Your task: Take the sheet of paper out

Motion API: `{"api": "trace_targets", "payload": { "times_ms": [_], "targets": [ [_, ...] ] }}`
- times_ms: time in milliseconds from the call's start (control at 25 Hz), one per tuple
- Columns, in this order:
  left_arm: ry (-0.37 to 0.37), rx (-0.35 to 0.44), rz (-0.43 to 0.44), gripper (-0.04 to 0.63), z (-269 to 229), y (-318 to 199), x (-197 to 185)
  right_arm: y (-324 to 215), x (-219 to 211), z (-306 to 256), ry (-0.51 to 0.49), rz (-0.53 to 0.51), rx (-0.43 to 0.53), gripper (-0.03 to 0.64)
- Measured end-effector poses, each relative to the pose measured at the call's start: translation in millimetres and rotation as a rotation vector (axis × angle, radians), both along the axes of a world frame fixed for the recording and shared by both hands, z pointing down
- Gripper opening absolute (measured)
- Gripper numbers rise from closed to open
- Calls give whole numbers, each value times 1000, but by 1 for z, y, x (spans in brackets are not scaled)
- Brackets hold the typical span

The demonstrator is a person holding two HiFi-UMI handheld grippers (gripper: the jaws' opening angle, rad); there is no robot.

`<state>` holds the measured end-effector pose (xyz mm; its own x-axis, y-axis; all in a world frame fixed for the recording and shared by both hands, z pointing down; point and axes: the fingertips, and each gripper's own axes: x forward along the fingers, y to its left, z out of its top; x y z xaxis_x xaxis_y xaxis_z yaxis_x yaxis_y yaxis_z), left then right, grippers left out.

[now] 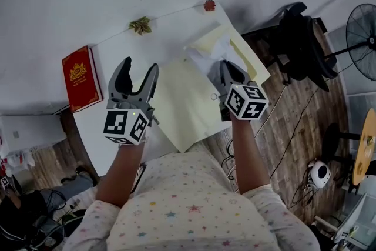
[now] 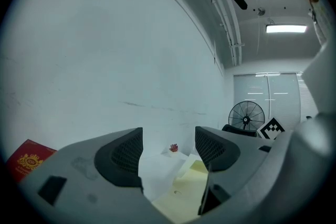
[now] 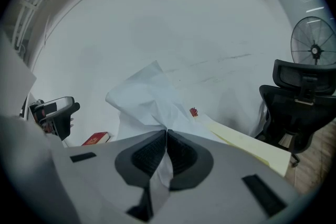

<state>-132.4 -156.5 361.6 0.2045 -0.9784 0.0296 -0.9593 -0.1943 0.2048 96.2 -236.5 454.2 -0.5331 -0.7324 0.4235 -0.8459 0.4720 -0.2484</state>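
A white sheet of paper (image 3: 147,99) rises crumpled out of the pale yellow folder (image 1: 185,100) on the white table (image 1: 170,29). My right gripper (image 3: 166,136) is shut on the sheet's lower edge and holds it lifted above the folder; in the head view the sheet (image 1: 205,56) stands just beyond the right gripper (image 1: 226,70). My left gripper (image 1: 136,76) hovers open over the table to the left of the folder, nothing between its jaws. Through the left gripper (image 2: 168,152) I see the folder (image 2: 184,186) lying below.
A red book (image 1: 80,77) lies at the table's left edge. A small green leaf ornament (image 1: 140,24) and a red one (image 1: 210,5) sit at the far edge. A black office chair (image 1: 299,44) and a floor fan (image 1: 363,26) stand to the right.
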Motion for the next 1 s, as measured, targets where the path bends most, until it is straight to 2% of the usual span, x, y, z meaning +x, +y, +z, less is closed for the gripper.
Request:
{"api": "trace_targets", "payload": {
  "times_ms": [400,1000],
  "targets": [
    [8,18,-7,291,-10,0,1,-2,-6,-23,15,-15,73,11],
    [6,43,-12,290,-26,7,7,7,4,-79,-78,44,214,11]
  ]
}}
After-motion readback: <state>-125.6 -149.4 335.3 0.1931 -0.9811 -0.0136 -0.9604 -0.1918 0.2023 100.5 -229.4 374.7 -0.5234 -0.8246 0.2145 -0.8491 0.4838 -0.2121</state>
